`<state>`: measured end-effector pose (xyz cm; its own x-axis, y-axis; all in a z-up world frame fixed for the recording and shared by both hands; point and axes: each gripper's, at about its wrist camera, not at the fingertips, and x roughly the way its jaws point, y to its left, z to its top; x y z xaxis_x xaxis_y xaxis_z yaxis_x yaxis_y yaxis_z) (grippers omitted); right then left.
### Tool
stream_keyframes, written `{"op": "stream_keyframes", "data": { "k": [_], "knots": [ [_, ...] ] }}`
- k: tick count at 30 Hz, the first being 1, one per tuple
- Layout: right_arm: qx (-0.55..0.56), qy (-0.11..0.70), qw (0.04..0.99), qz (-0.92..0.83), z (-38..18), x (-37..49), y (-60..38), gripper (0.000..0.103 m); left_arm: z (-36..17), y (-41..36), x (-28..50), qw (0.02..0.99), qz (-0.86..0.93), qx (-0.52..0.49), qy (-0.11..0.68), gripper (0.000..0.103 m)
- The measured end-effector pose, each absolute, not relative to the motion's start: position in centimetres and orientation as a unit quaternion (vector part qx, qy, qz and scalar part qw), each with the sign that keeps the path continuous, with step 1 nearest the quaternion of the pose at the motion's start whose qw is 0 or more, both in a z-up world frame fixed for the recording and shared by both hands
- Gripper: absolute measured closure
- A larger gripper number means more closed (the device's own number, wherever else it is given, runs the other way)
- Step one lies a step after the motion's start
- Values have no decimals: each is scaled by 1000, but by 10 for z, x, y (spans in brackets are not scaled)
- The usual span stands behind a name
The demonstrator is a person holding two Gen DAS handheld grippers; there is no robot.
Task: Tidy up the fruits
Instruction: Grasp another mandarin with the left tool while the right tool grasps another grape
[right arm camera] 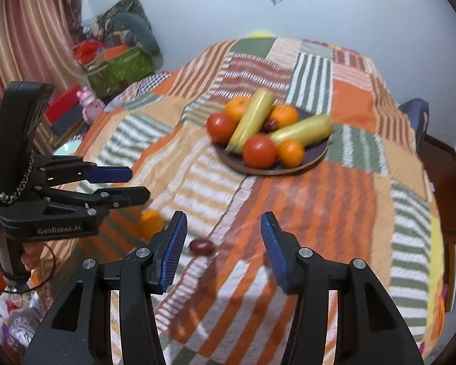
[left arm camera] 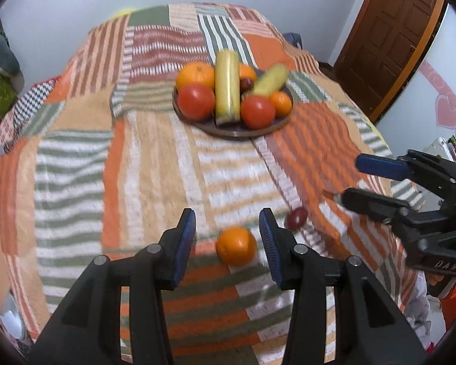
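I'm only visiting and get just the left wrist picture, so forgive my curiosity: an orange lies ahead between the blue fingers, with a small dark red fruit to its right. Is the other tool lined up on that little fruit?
Observer: Roughly. In the right wrist view the small dark red fruit lies ahead between the open fingers of the right gripper, nearer the one on the picture's left, untouched.
Operator: What carries the tool I'm looking through?
Observer: A person's hand wraps its handle, below the left gripper.
Operator: Anything beyond my left edge?
Observer: A striped curtain hangs there.
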<state>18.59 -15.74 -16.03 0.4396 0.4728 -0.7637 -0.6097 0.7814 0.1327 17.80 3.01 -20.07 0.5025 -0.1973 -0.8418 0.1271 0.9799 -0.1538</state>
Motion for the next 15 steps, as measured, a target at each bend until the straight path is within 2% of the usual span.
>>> {"op": "stream_keyframes", "data": {
  "k": [11,14,15],
  "knots": [
    [-93,462,816,334,-197,184,-136,56,-238,26,171,847,-105,-50,518,60],
    [-105,465,812,336,-203,184,-130,56,-241,25,171,846,-108,-51,520,63],
    [-107,466,811,337,-205,184,-129,59,-242,25,172,846,-108,-52,519,63]
  ]
}}
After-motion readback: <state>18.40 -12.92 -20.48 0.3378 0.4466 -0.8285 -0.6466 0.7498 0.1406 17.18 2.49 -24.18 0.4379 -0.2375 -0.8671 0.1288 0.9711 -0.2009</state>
